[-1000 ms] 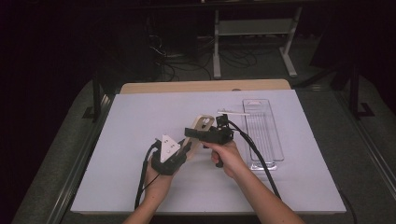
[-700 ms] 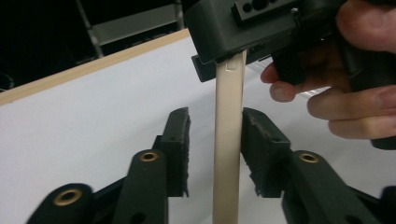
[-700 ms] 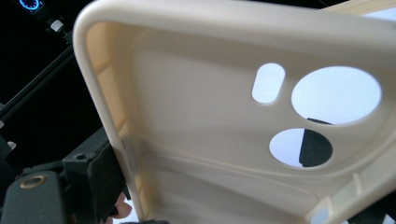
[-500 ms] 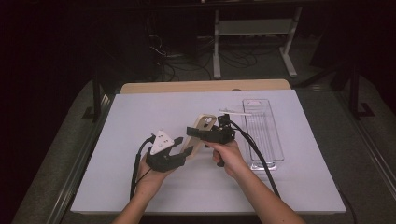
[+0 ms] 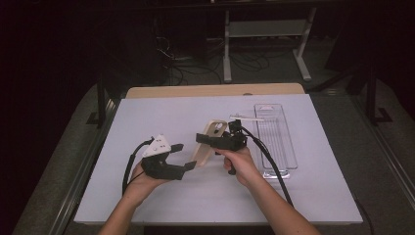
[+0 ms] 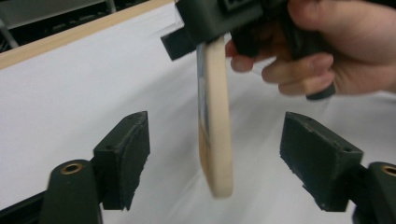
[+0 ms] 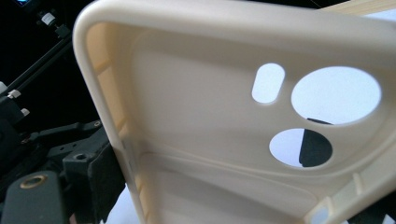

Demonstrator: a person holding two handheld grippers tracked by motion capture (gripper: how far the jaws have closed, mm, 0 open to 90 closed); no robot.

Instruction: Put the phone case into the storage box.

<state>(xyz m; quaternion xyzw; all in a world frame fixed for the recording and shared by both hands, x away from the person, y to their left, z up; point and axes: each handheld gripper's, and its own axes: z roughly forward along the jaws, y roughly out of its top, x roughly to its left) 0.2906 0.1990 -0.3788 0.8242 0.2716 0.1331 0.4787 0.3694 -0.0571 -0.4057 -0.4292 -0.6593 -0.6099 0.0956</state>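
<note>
Right gripper (image 5: pixel 208 139) fingers clench the cream phone case (image 5: pixel 209 142) upright above mid-counter, left gripper (image 5: pixel 182 157) fingers just opened, straddling its lower end untouched; back left straight off toward the counter's left edge, don't knock the case.

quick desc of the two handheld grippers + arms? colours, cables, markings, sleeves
Both the left gripper and right gripper are matte black with blocky, foam-like black jaw pads and brass-coloured bushings at the jaw bases. The left carries a grey three-cornered plate. Black cables trail from each. Forearms bare, no sleeves or gloves.
</note>
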